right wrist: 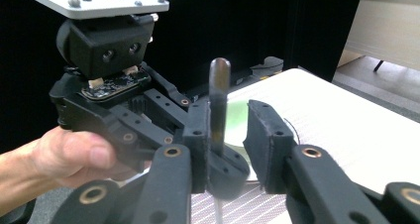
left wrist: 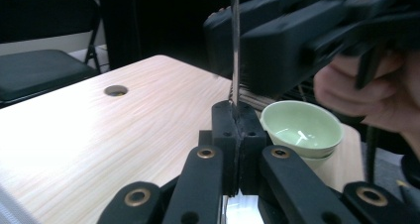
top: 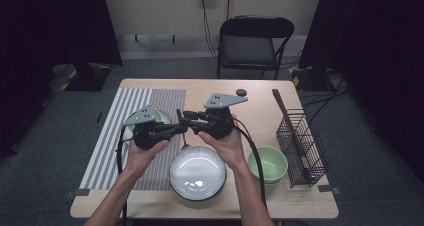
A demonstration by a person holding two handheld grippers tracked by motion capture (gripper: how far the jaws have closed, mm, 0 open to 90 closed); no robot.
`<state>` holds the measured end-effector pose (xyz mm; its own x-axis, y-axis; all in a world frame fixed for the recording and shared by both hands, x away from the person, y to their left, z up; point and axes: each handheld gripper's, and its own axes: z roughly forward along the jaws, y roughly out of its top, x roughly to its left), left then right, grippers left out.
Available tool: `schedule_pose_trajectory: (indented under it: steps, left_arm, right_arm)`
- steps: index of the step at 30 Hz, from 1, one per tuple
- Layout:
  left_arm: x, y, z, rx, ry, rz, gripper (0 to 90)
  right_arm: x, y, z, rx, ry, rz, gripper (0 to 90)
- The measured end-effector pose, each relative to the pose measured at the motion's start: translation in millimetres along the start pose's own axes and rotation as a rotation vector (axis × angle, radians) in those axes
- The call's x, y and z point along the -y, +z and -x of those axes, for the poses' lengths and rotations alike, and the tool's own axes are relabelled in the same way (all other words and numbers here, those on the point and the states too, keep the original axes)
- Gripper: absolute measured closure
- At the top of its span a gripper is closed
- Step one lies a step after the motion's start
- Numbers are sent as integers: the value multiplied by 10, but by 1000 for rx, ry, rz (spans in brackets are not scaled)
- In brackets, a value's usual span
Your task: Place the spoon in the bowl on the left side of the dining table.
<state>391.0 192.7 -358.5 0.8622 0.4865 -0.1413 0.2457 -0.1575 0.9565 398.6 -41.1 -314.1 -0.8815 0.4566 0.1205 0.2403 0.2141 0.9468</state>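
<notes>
Here, clamped flat together on the thin metal shaft of the utensil (left wrist: pixel 235 50), with no gap left: fingers (left wrist: pixel 250 130) of the left gripper (left wrist: pixel 236 110). Spread apart on either side of the same utensil's dark handle end, a gap plain on one side and nothing gripped: fingers (right wrist: pixel 265 135) of the right gripper (right wrist: pixel 225 122). Long axis upright, handle end on top, shaft dropping between both sets of fingers. Held in the air just above the far rim of the white bowl (top: pixel 173 176), off the surface, both hands meeting there. Judged by that: hold with the left alone, and room for the right to draw back sideways from the upright shaft without dragging it.
</notes>
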Motion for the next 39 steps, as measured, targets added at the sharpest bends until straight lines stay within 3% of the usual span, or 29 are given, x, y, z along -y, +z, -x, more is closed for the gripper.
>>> schedule_pose_trajectory:
  steps: [3,12,19,27,39]
  left_arm:
    - [5,-42,-26,-10,-12,7,896]
    - [21,-138,-106,-43,1,0,896]
    - [40,-236,-190,-81,0,3,896]
    - [57,-372,-314,-120,-49,19,897]
    - [59,-519,-499,-174,-38,9,896]
  right_arm:
    - [-2,-50,20,12,1,4,645]
    - [83,-151,103,60,22,-13,547]
    - [189,-264,190,122,32,-39,483]
    - [327,-533,306,220,53,-46,424]
    - [455,-913,432,341,88,-17,345]
